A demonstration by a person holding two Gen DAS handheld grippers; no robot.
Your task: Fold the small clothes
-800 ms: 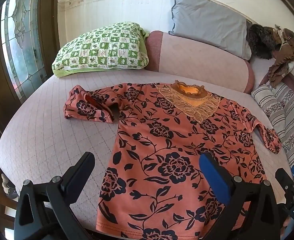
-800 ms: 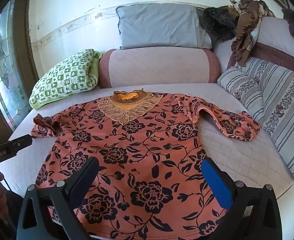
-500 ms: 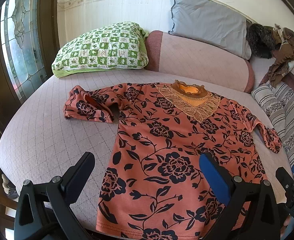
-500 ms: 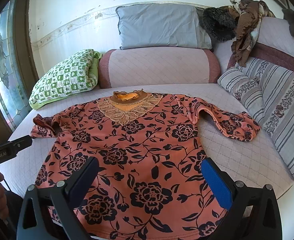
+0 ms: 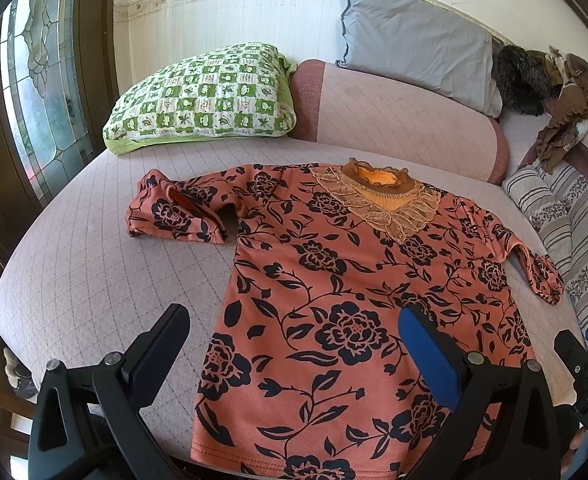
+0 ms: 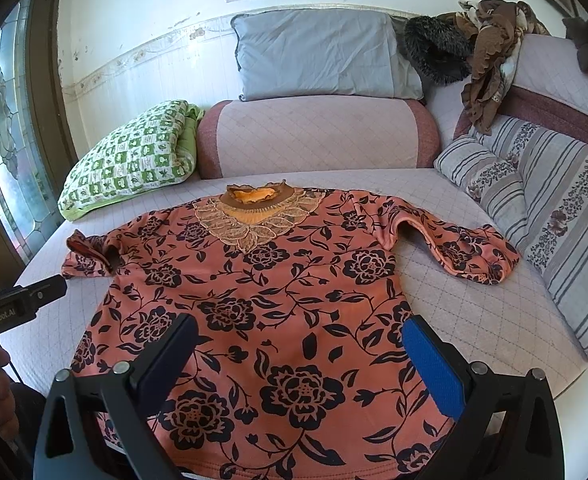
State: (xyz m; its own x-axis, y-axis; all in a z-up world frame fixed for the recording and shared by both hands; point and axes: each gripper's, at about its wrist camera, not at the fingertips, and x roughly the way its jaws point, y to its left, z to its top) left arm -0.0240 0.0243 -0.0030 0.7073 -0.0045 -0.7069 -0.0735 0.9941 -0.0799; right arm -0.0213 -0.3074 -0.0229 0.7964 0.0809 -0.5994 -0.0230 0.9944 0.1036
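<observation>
**Holding over the hem, nothing gripped yet**

Almost nothing has moved in the last second: the floral top (image 5: 357, 288) lies exactly as it did, and both of my grippers have only drifted a touch above its bottom hem. I read that as the fold not yet begun.

The top is spread front-up on the quilted bed cover (image 5: 94, 280), lace collar (image 6: 254, 216) at 12 o'clock and hem at 6. In the right wrist view one sleeve (image 6: 461, 248) reaches out to 3 o'clock; the other sleeve (image 5: 174, 212) is crumpled back on itself at 9 o'clock.

My left gripper (image 5: 290, 340) is spread wide and empty, over the hem's left corner. My right gripper (image 6: 297, 344) is equally wide and empty, above the hem's middle.

I would probably straighten the crumpled sleeve before folding.
</observation>
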